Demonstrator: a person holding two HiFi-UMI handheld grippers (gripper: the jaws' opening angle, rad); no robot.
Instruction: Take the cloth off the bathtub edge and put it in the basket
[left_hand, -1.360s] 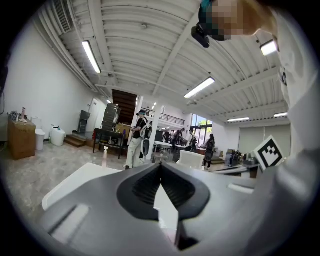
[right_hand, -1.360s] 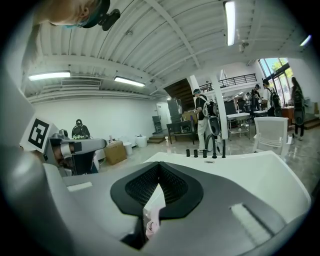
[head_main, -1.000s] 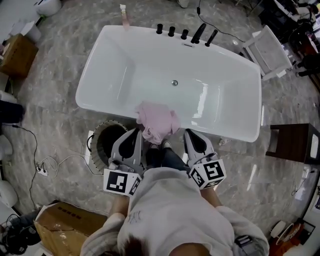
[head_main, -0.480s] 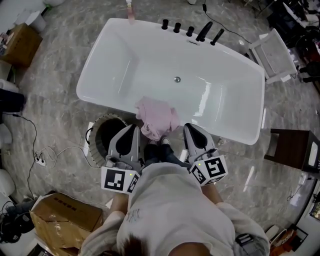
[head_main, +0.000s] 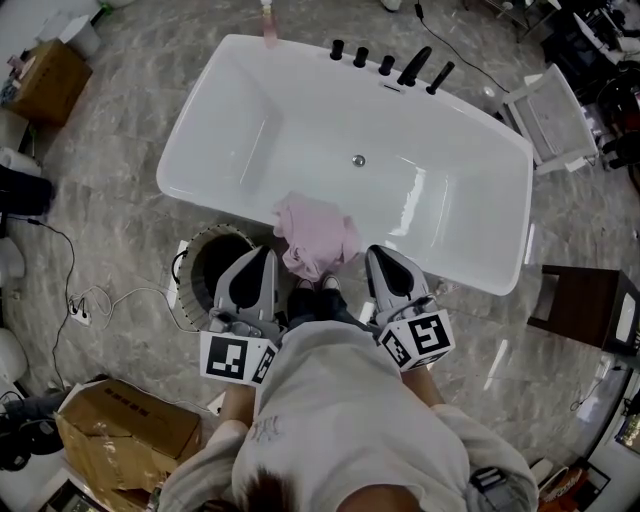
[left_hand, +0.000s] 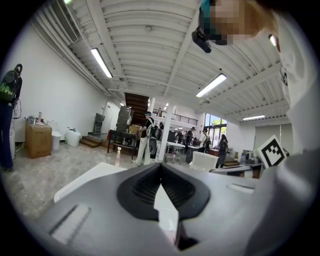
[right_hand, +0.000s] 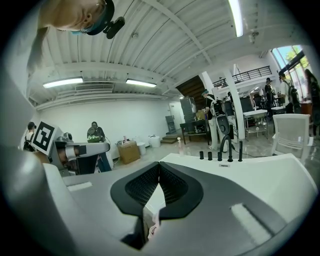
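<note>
- So, not started by the look of it: no grip on the pink cloth (head_main: 315, 232), draped over the near rim of the white bathtub (head_main: 240, 120), with part hanging down the outside.
- Nothing pink to be seen in the round dark basket (head_main: 205, 268); set on the floor just beside the tub's outer wall, left of the cloth, partly covered from above by the left gripper (head_main: 267, 254).
- Left to do, as a judgement: everything. Open up, take the cloth, lift it off the rim, carry it left and down, drop it in the basket.
- Left gripper: jaws clenched, tips meeting, nothing between them in the left gripper view; held just beside the cloth's left side, no contact visible.
- Right gripper (head_main: 373, 252): jaws likewise pressed together and empty in the right gripper view; just right of the cloth, apart from it. A pinkish bit glimpsed low through the gap behind the tips, probably the cloth below, not gripped.
- Both pointing across the tub rim, one either side of the cloth.
- Clutter only: cardboard box (head_main: 125, 435), white chair (head_main: 545, 105).
</note>
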